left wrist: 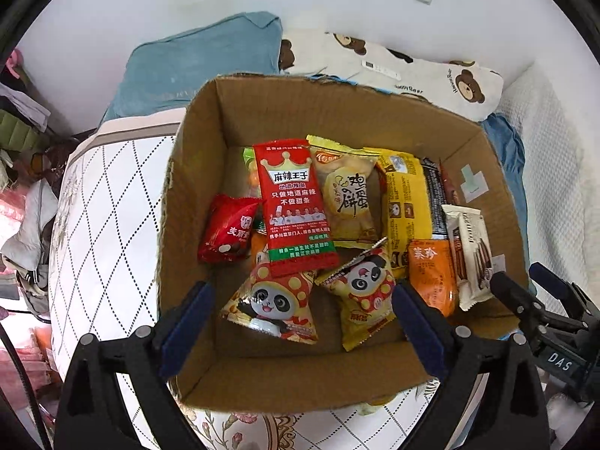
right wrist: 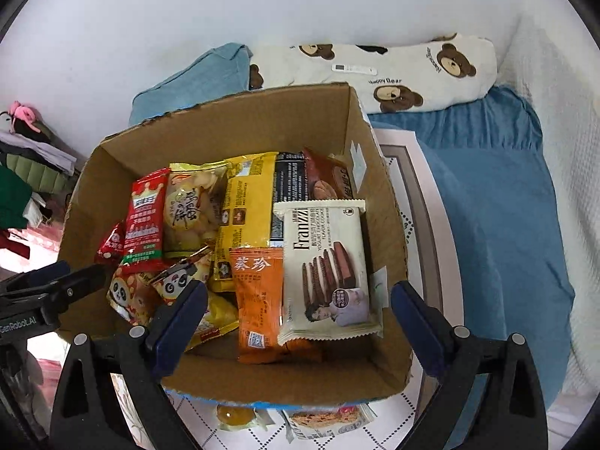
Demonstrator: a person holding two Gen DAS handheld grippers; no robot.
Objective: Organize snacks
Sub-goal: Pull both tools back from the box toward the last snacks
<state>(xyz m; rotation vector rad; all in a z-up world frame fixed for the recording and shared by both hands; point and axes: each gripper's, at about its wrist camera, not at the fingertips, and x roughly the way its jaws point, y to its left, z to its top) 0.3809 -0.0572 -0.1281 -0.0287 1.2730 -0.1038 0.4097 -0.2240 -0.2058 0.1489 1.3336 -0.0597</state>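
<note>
An open cardboard box [left wrist: 300,112] [right wrist: 225,131] stands on the bed, filled with snack packets. Inside lie a red spicy-strip packet [left wrist: 296,202], two panda packets [left wrist: 273,307] [left wrist: 363,292], a yellow egg-cake packet [left wrist: 348,195], an orange packet [right wrist: 258,296] and a white Franzzi cookie packet [right wrist: 326,262]. My left gripper [left wrist: 302,288] hovers open over the panda packets at the box's near left, holding nothing. My right gripper [right wrist: 300,288] is open over the orange and Franzzi packets, pads clear of them. Each gripper shows at the edge of the other's view.
The box rests on a quilted white cover [left wrist: 105,225]. Behind it are a blue pillow [left wrist: 195,63] and a bear-print pillow [right wrist: 412,71] bearing a white remote [right wrist: 354,69]. A blue blanket [right wrist: 506,206] lies right. Two loose snacks [right wrist: 234,416] [right wrist: 326,418] lie before the box. Clothes [left wrist: 22,120] pile left.
</note>
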